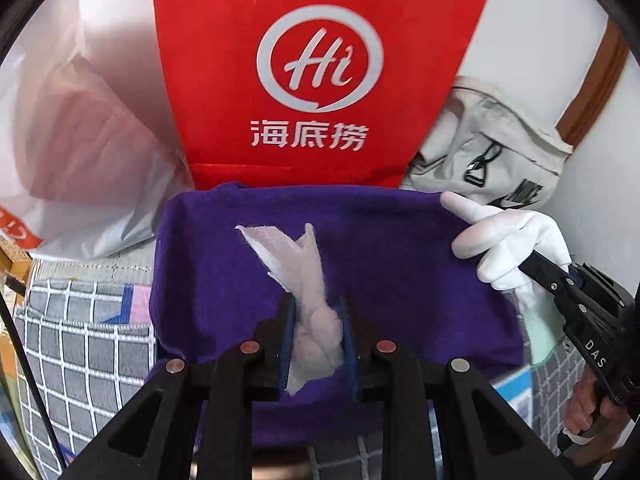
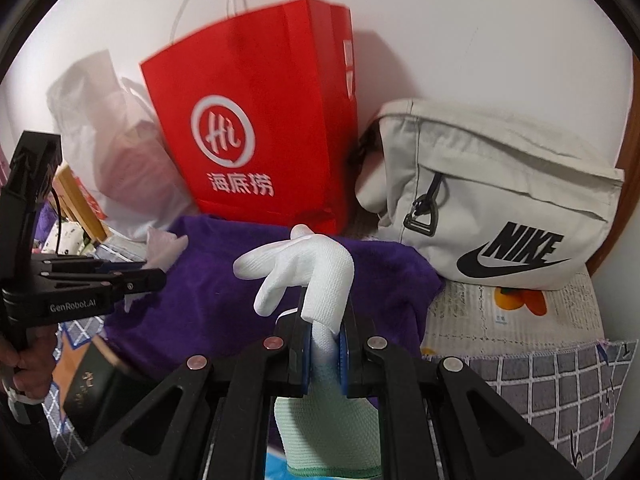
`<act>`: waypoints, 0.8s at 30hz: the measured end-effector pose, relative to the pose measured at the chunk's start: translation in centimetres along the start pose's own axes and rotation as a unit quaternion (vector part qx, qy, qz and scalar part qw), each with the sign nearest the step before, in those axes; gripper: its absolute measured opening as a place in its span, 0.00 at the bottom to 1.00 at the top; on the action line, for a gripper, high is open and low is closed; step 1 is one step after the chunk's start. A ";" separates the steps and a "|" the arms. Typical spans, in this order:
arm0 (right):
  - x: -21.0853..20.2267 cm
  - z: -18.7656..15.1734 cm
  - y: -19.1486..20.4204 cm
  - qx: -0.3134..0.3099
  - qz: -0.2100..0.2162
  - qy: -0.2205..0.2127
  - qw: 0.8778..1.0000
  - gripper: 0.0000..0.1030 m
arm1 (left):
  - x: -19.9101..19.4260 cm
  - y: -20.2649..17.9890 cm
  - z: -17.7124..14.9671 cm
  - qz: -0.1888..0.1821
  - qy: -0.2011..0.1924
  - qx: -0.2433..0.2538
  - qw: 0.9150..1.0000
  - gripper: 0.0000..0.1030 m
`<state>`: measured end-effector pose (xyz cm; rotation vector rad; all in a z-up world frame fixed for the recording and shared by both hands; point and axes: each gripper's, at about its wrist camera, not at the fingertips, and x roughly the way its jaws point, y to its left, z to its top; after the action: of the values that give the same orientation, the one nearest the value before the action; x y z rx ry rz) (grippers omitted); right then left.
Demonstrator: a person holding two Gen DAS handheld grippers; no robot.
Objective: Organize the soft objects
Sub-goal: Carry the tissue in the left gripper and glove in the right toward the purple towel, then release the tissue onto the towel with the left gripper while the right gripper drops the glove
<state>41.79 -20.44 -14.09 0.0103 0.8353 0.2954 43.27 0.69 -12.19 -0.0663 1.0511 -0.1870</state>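
A purple towel (image 1: pixel 400 260) lies spread on the bed, also in the right wrist view (image 2: pixel 224 280). My left gripper (image 1: pixel 318 320) is shut on a crumpled white tissue (image 1: pixel 296 264) held above the towel. My right gripper (image 2: pixel 324 328) is shut on a white knit glove (image 2: pixel 316 264) with a pale green cuff, its fingers pointing up and left. In the left wrist view the same glove (image 1: pixel 504 236) shows at the right, over the towel's far corner. The left gripper (image 2: pixel 136 276) with the tissue (image 2: pixel 164 248) appears at the left of the right wrist view.
A red paper bag (image 1: pixel 312 80) stands against the wall behind the towel, a white plastic bag (image 1: pixel 80 160) to its left. A cream Nike bag (image 2: pixel 500 208) leans at the right. Checked grey bedding (image 1: pixel 80 340) lies left, a dark book (image 2: pixel 88 392) beside the towel.
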 end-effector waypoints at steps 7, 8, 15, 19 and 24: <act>3.1 -0.2 -1.5 0.012 -0.003 0.034 0.999 0.10 | 2.6 1.4 0.7 0.007 0.016 -0.010 1.000 0.21; 3.5 -0.2 -1.6 0.014 -0.001 0.039 0.999 0.10 | 2.9 1.8 0.8 0.005 0.019 -0.014 1.000 0.21; 5.6 -0.2 -2.3 0.018 -0.001 0.060 0.998 0.10 | 4.6 4.0 1.2 0.008 0.033 -0.031 0.999 0.21; 6.7 -0.3 -2.5 0.014 -0.003 0.069 0.998 0.11 | 5.7 4.7 1.5 0.010 0.040 -0.041 0.998 0.21; 7.9 -0.3 -2.8 0.015 -0.002 0.080 0.997 0.11 | 6.7 5.3 2.0 0.016 0.045 -0.043 0.998 0.21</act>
<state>47.22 -21.06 -20.41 0.0131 0.9986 0.2834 48.88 4.64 -17.69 -0.1199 1.1489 -0.1163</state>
